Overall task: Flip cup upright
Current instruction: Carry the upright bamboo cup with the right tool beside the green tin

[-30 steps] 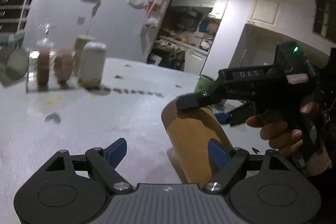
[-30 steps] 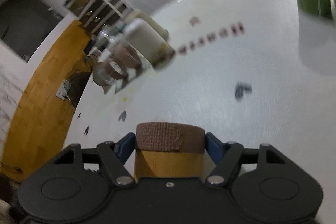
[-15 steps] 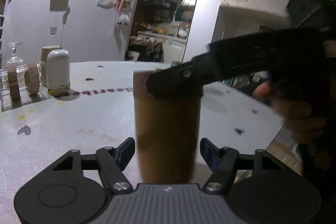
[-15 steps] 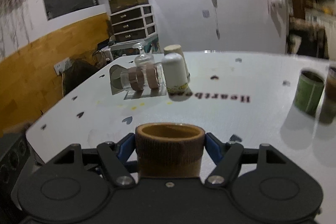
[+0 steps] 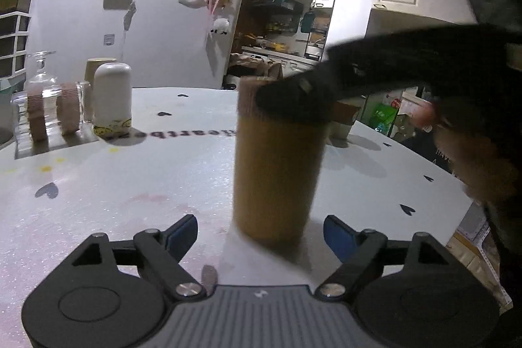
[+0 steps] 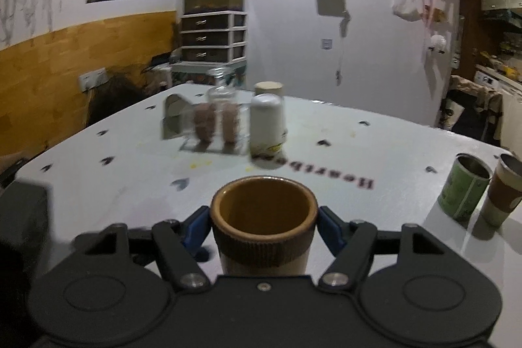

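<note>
A tall tan cup (image 5: 277, 172) with a brown ribbed band at its rim stands upright on the white table (image 5: 130, 185), mouth up. My right gripper (image 6: 263, 229) is shut on the band of the cup (image 6: 263, 237); its open mouth faces the camera. In the left wrist view the right gripper (image 5: 293, 106) reaches in from the right at the cup's top. My left gripper (image 5: 261, 232) is open and empty, its blue pads either side of the cup's base, apart from it.
A white bottle (image 5: 112, 100), a clear rack with brown rolls (image 5: 52, 116) and a glass stand at the table's far left. A green can (image 6: 463, 189) and a paper cup (image 6: 502, 194) stand at the right. The table edge (image 5: 456, 217) is close on the right.
The right gripper has turned the cup from lying tilted to upright with its mouth up and lowered it onto the table. The left gripper stayed open and drew back slightly.
</note>
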The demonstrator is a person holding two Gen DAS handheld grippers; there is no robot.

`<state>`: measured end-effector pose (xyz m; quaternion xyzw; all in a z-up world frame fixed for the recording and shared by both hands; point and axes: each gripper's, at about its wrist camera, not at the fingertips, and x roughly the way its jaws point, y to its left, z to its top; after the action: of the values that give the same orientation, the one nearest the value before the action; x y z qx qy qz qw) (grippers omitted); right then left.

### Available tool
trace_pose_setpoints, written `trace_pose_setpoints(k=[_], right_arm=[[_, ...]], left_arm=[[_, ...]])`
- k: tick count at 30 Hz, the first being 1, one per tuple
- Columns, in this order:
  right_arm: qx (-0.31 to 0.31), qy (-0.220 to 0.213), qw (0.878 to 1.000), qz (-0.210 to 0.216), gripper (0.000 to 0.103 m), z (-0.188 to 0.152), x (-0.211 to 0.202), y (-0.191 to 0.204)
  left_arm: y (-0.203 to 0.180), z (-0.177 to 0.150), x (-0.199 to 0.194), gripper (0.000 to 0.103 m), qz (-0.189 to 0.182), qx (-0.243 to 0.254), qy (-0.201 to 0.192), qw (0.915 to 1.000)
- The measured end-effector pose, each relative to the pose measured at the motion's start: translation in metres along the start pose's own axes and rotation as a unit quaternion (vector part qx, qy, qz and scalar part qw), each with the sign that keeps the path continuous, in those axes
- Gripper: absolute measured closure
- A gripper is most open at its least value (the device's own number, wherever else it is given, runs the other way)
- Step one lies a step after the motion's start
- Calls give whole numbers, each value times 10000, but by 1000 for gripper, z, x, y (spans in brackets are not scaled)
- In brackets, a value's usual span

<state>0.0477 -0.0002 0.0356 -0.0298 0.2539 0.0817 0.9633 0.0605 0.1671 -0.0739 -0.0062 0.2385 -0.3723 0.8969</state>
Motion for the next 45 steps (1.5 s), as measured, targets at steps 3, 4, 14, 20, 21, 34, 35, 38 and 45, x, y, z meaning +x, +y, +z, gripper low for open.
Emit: trace_pose_setpoints(k=[3, 4, 14, 20, 21, 34, 35, 38, 45], right_arm=[[159, -108, 9990, -410, 32, 12, 20, -24], [254, -184, 9981, -529, 32, 16, 27, -35], [930, -621, 9810, -1587, 32, 52, 90, -120], [1225, -516, 9688, -2092, 32, 63, 128, -147], [1270, -507, 9667, -2164, 32, 63, 133, -151], [1193, -391, 9645, -2322, 11, 59, 147, -153], [1172, -400, 9651, -2307, 11, 60, 144, -152], [1180, -505, 9675, -2179, 11, 60, 123, -146], [1270, -1016, 9672, -1953, 6, 29, 42, -123]], left_arm=[[2, 0, -3, 18, 92, 22, -41, 9999], [3, 1, -5, 18, 114, 21, -59, 9999], [8, -2, -3, 18, 273, -24, -52, 9996], [9, -3, -5, 18, 288, -3, -71, 9996], [10, -4, -5, 18, 294, -13, -67, 9995], [10, -2, -7, 16, 376, 8, -78, 9993], [9, -1, -7, 14, 397, 16, -98, 9992], [8, 2, -8, 13, 465, 22, -163, 9988], [0, 20, -10, 11, 779, 245, -354, 9960]])
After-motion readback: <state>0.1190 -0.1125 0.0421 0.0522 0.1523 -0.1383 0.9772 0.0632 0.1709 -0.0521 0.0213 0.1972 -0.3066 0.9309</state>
